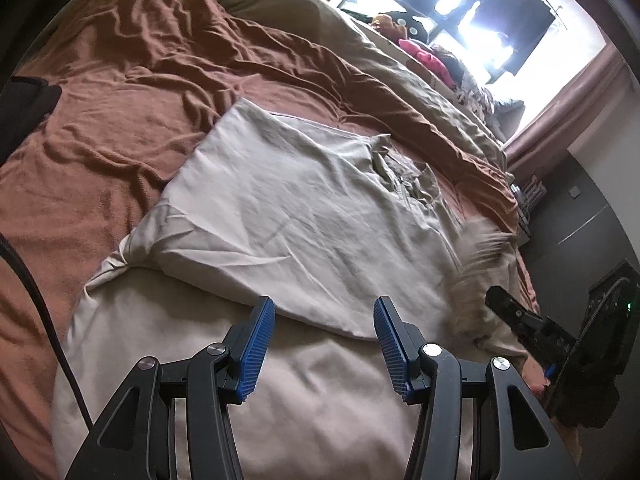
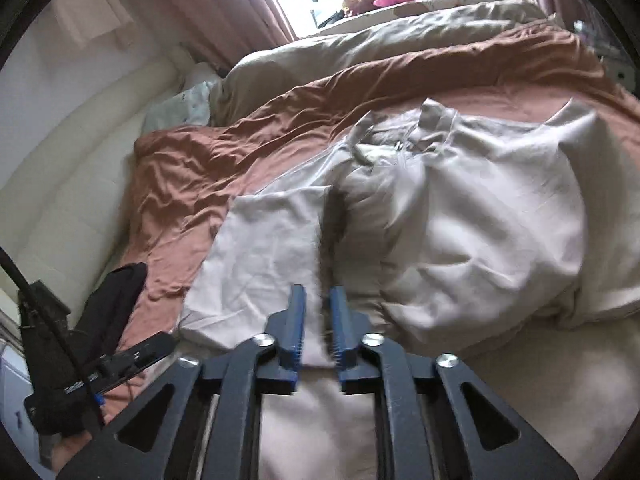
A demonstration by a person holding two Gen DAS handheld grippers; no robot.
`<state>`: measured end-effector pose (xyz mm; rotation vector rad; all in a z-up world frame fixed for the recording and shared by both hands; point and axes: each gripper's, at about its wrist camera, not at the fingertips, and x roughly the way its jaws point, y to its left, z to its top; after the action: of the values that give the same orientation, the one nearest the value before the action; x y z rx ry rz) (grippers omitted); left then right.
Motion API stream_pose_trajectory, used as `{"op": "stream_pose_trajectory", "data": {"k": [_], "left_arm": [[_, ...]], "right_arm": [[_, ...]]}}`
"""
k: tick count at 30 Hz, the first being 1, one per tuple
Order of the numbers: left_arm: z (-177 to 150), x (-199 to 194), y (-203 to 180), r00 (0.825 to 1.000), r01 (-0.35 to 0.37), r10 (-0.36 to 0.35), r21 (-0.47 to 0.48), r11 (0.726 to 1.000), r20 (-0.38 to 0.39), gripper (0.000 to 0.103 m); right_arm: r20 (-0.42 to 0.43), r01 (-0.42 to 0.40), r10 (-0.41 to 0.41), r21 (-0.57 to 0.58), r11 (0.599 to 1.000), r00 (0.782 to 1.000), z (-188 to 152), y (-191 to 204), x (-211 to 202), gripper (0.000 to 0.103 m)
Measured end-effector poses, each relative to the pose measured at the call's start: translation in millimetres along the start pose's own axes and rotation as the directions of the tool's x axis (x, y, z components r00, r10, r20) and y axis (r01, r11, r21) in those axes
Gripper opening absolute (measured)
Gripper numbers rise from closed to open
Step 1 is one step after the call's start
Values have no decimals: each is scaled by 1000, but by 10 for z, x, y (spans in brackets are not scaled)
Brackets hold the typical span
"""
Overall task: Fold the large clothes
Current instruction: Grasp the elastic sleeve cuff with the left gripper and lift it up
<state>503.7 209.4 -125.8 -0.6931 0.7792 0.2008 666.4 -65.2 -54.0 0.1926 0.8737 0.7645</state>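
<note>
Jaws of the left gripper [image 1: 324, 344] stand well apart with nothing between them, hovering over the near edge of the beige garment [image 1: 288, 208]. The right gripper [image 2: 318, 320] has its jaws only narrowly apart — a blurred strip of the garment's cloth runs up between them, but whether the pads press on it I cannot tell. The garment lies partly folded on the bed's brown blanket [image 1: 132, 92], its zipped collar [image 2: 400, 148] toward the window.
</note>
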Motion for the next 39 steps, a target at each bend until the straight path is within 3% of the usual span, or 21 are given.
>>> {"op": "stream_pose_trajectory", "data": {"k": [1, 2, 3, 7, 14, 19, 22, 28, 33, 37, 39], "left_arm": [[3, 20, -1, 1000, -6, 6, 0, 1000, -3, 54], [2, 43, -6, 1000, -9, 9, -1, 1000, -10, 54], [-1, 68, -12, 1000, -9, 9, -6, 1000, -20, 54], [-45, 162, -107, 998, 36, -38, -36, 999, -43, 79], [-107, 416, -595, 998, 28, -23, 76, 997, -66, 79], [-167, 599, -889, 997, -4, 19, 176, 984, -81, 79], [-171, 771, -975, 992, -14, 36, 177, 984, -118, 79], [-155, 1169, -1153, 980, -25, 56, 164, 986, -189, 79], [-202, 1513, -1298, 968, -58, 104, 200, 978, -228, 78], [-240, 1668, -1387, 962, -98, 153, 241, 966, -224, 57], [-242, 1683, -1455, 962, -113, 176, 282, 953, -210, 38]], "right_arm": [[2, -11, 11, 1, 1000, 1000, 3, -45, -40, 39], [6, -19, 19, 4, 1000, 1000, -16, -75, -96, 69], [20, -31, 31, 9, 999, 999, -40, -115, -173, 76], [66, -16, 11, 72, 997, 998, -135, -447, -452, 77], [143, 17, -71, 344, 939, 987, -296, -1492, -1030, 77], [131, 14, -75, 419, 908, 988, -327, -1947, -1099, 77], [118, 28, -92, 455, 890, 989, -357, -2139, -1128, 77], [123, -8, -84, 609, 793, 989, -461, -2577, -1295, 77], [171, -129, -2, 754, 644, 985, -678, -2940, -1294, 77], [240, -232, 56, 813, 534, 969, -820, -3170, -1215, 77], [280, -275, 68, 817, 506, 958, -831, -3227, -1204, 77]]}}
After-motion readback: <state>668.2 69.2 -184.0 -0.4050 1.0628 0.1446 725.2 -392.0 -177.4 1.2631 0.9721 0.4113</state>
